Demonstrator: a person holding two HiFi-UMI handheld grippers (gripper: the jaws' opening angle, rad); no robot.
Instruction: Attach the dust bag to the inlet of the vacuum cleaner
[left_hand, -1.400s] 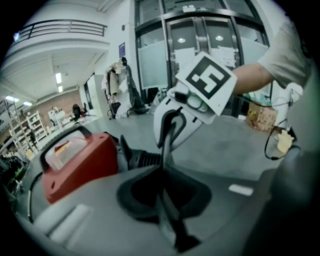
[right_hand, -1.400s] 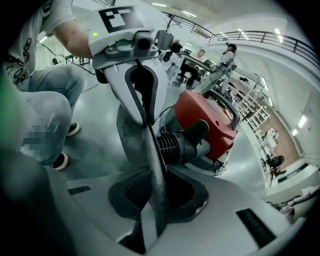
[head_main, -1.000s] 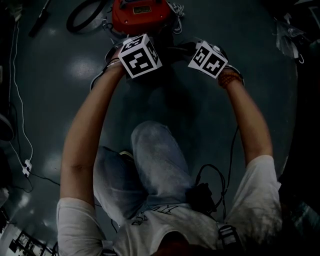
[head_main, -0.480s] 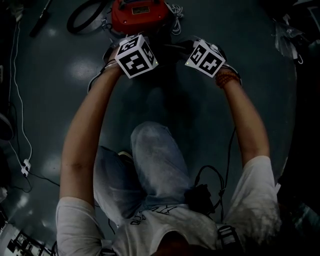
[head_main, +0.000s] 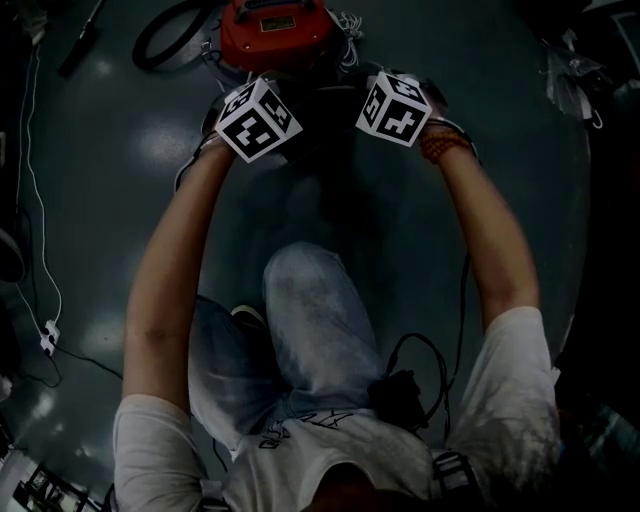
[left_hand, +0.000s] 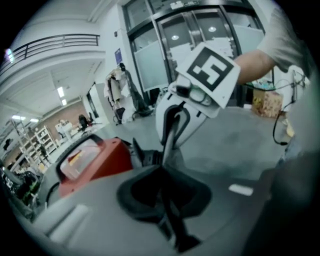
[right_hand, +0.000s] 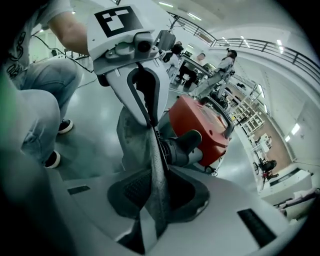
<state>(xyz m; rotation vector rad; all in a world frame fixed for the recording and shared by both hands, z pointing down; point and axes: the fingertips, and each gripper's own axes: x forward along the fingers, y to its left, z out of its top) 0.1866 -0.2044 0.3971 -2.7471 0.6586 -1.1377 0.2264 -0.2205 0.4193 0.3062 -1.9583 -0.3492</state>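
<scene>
The red vacuum cleaner (head_main: 272, 30) stands on the dark floor just beyond both marker cubes. Its black inlet (right_hand: 184, 144) sticks out toward the grey dust bag (right_hand: 134, 131), which hangs stretched between the two grippers. My left gripper (left_hand: 174, 236) is shut on one thin edge of the bag (left_hand: 170, 150). My right gripper (right_hand: 152, 225) has the bag's fabric pinched between its jaws, and those jaws are opening. The grippers face each other close together in front of the inlet. In the head view the cubes and the gloom hide the bag and the jaws.
A black hose (head_main: 165, 30) curls at the vacuum's left. A white cable (head_main: 40, 200) with a plug runs down the left floor. The person's bent knee (head_main: 310, 310) is right behind the arms. A plastic bag (head_main: 575, 75) lies at the upper right.
Both grippers have shifted up toward the red vacuum and drawn closer together. Their marker cubes have rolled slightly.
</scene>
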